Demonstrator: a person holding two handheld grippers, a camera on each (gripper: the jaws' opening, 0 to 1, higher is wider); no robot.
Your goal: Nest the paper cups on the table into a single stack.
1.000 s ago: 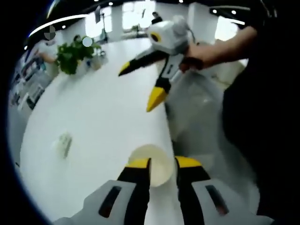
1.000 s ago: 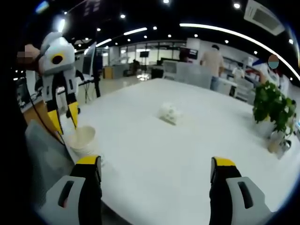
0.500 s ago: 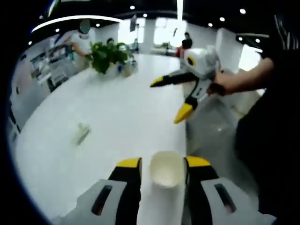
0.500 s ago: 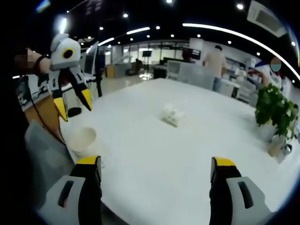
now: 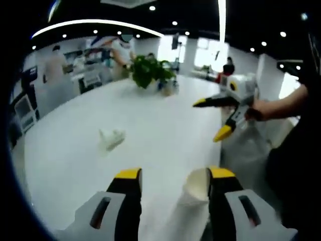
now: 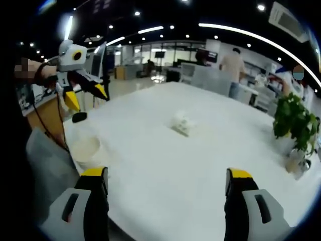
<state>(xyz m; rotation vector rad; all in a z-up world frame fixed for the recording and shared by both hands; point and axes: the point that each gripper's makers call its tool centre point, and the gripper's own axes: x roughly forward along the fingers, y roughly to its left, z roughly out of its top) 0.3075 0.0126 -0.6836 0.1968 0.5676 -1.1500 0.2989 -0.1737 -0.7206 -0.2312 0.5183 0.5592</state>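
**One stack at the table edge, both claws empty**

From where I stand, the left gripper [image 5: 170, 183] has its yellow-tipped jaws spread wide with nothing between them. Its own view looks out over the broad white table [image 5: 150, 120]. Over the table, a small crumpled white piece [image 5: 111, 138] lies on the left, and the cream paper cup stack [image 5: 196, 185] stands by the right-hand jaw; whether it touches that jaw I cannot tell. Further right the right gripper [image 5: 213, 118] hangs above the table edge, jaws splayed and empty.

In the right gripper view, the left gripper [image 6: 86, 94] hovers above the cup stack [image 6: 85, 148], which sits close to the near edge of the table.

The risk I see is a sideways knock: the stack is light and near the edge, so a jaw brushing its rim could tip it off.

Counted: one cup stack, one crumpled piece, one leafy green potted plant [image 6: 293, 116], two grippers.
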